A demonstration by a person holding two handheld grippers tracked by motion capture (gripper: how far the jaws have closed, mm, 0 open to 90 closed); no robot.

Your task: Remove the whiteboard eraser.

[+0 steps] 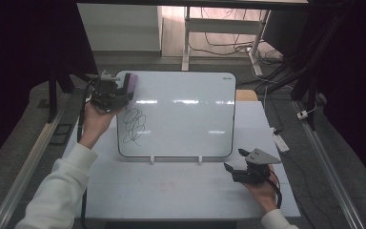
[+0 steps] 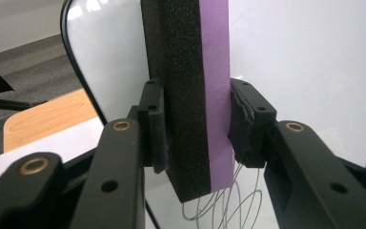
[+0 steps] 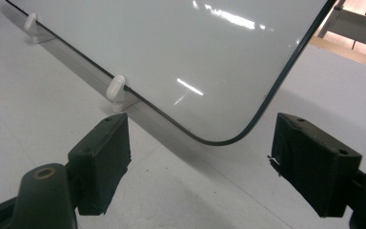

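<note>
A whiteboard (image 1: pixel 181 114) lies on the white table, with a black scribble (image 1: pixel 134 126) near its left edge. My left gripper (image 1: pixel 124 90) is over the board's top-left corner, shut on an eraser (image 1: pixel 130 85) of black foam with a purple face. In the left gripper view the pads (image 2: pixel 245 124) press both sides of the eraser (image 2: pixel 195 95), which stands upright above the scribble (image 2: pixel 228 205). My right gripper (image 1: pixel 233 159) rests open by the board's bottom-right corner. In the right gripper view it (image 3: pixel 200 162) has nothing between its jaws, and the board's corner (image 3: pixel 171 57) lies just beyond.
Two white clips (image 1: pixel 152 160) (image 1: pixel 200 160) hold the board's near edge. The white table (image 1: pixel 171 191) spreads in front of the board. A wooden surface (image 1: pixel 245 95) pokes out behind the board's right corner. Desk legs and cables (image 1: pixel 219 43) lie on the floor beyond.
</note>
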